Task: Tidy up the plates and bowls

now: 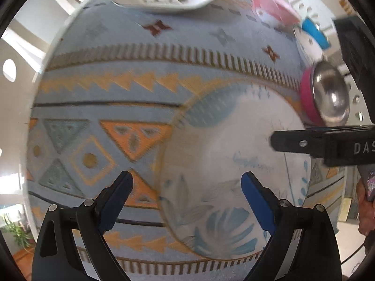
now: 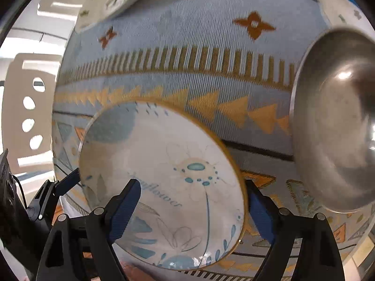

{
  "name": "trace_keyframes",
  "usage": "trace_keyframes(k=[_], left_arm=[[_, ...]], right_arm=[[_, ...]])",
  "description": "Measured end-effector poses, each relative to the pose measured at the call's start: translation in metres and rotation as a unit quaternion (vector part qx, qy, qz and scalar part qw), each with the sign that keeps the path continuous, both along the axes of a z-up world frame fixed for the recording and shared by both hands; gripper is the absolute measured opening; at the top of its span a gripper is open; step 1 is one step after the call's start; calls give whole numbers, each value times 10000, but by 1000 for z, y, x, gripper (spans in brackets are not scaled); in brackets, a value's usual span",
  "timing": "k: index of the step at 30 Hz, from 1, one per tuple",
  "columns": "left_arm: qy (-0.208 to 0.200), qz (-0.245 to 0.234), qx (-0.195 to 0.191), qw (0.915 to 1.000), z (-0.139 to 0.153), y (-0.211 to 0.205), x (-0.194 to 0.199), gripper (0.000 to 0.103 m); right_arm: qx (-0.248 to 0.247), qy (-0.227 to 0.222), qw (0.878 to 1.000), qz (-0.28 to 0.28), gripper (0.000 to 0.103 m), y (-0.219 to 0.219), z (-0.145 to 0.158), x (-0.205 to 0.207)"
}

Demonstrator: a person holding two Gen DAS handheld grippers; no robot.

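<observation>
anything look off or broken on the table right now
Nothing stands out. The flower plate lies flat and whole on the patterned cloth, the steel bowl sits upright beside it, and nothing is spilled. The far dishes are too blurred to judge.

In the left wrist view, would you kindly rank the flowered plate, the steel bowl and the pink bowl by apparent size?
1. flowered plate, clearly largest.
2. steel bowl.
3. pink bowl, though it sits farther from the camera, so its true size against the steel bowl is unsure.

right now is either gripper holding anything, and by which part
Nothing is held. The right gripper straddles the rim of the white blue-flowered ceramic plate, its pads clear; the left gripper is open above it.
</observation>
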State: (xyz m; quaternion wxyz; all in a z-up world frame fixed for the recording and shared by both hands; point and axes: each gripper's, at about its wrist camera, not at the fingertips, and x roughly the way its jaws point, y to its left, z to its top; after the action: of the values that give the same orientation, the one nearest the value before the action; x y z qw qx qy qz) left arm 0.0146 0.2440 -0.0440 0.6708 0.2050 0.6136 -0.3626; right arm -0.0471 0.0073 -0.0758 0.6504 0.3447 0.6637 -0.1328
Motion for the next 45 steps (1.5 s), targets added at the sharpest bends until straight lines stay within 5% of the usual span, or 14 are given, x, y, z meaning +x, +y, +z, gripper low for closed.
trace_keyframes(k=[10,18,29,36,45], left_arm=[[-432,561,-354,9969,44,14,103,93],[-654,740,-551,9936,65,-23,183,93],[-485,937,-306,9940,20,-83,248,93],[-229,1030,-156,9943,-11,-97,259,89],[-550,805,18,9952,-27,-113,254,92]], right_arm=[[-265,-847,9959,-173,87,-17,63,56],[-366,-1057,9931,-360,87,-45,63,102],[-552,-1178,9887,-742,87,-83,39,154],[-596,-860,9920,-709,87,-96,1,166],[-1231,-823,9888,-190,90,-96,-7,186]])
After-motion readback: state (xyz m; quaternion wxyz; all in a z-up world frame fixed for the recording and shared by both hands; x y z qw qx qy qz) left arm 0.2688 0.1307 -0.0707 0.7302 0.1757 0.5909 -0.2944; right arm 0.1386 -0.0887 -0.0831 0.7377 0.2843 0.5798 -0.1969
